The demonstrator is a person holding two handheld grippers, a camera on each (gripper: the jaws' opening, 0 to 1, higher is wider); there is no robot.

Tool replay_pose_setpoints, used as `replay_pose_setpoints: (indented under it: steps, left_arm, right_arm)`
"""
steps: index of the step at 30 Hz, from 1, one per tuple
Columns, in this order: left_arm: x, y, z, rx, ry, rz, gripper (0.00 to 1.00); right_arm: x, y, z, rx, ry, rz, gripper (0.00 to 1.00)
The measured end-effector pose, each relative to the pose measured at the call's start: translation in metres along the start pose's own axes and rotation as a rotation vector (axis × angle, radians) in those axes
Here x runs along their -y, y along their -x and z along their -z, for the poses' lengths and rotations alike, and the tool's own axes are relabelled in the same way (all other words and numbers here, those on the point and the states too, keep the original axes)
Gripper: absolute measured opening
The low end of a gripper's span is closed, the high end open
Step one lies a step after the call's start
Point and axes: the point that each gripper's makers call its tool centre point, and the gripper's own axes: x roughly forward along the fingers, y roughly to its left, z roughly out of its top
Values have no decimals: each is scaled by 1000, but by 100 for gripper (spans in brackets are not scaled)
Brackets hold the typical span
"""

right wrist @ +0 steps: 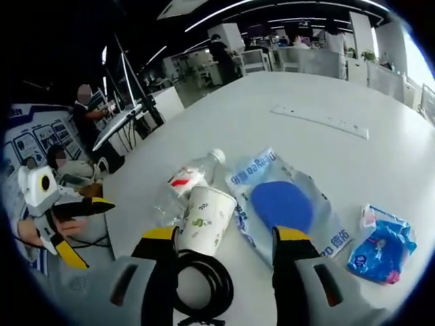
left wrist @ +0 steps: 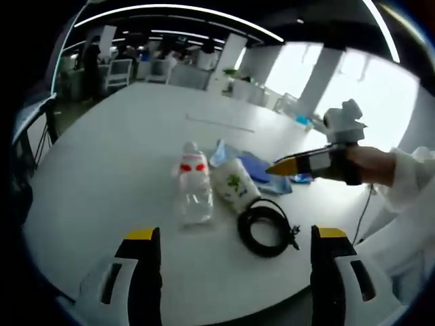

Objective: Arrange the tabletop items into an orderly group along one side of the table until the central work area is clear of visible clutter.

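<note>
Red-labelled bottle (right wrist: 185,182), green-printed cup (right wrist: 207,219) — txt unreadable.

Clear plastic bottle (left wrist: 194,187), paper cup (right wrist: 206,219), glossy plastic bag (right wrist: 285,204), matt table (left wrist: 122,149).

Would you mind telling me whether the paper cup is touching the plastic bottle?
Touching. In the right gripper view the paper cup lies on its side pressed against the plastic bottle with no table visible between them; the left gripper view agrees.

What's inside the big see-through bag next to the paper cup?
Through the clear plastic bag, a flat, round blue thing shows in the middle, with blue printing on the plastic around it. What it is can't be told. The paper cup covers the bag's near edge.
</note>
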Motion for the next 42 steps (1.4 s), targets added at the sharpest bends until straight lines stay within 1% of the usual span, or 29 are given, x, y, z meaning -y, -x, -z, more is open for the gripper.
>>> replay_pose_setpoints:
  steps: [1, 3, 4, 7, 10, 16, 19, 23, 25, 29, 33, 42]
  left_arm:
    - [0, 0, 1, 0, 0, 1, 87]
    - [-1, 2, 1, 6, 7, 6, 88]
    - [-1, 3, 2, 8, 9, 9, 88]
    - [-2, 4, 6, 4, 15, 12, 87]
    - [-3, 5, 9, 3, 27, 12, 87]
    - [-2, 6, 13, -2, 38, 14, 86]
    - [-1, 5, 15, -3, 44, 17, 86]
    - [0, 6, 17, -1, 55, 17, 86]
    - [-1, 6, 18, -1, 58, 14, 85]
    - [0, 8, 17, 7, 62, 12, 86]
    - [-1, 10, 18, 13, 66, 6, 86]
    - [-1, 14, 22, 14, 79, -2, 86]
  right_arm:
    - [-2, -2, -1, -4, 1, -6, 53]
    - [1, -11, -3, -16, -8, -18, 53]
    - [-7, -13, 0, -24, -6, -31, 53]
    - [-9, -20, -2, -33, -2, -40, 52]
    - [-14, -21, -5, -39, -4, -51, 52]
    - [-14, -31, -8, -48, -47, -61, 51]
    - [-16, -37, -6, -66, -46, -71, 51]
    - [-21, -39, -7, -70, -52, -78, 51]
    - [-18, -45, -7, -74, -64, -83, 50]
    - [-14, -52, -6, -88, -66, -79, 50]
    - [-15, -56, -6, -94, -68, -90, 50]
    - [-19, -66, 3, -131, -68, -97, 46]
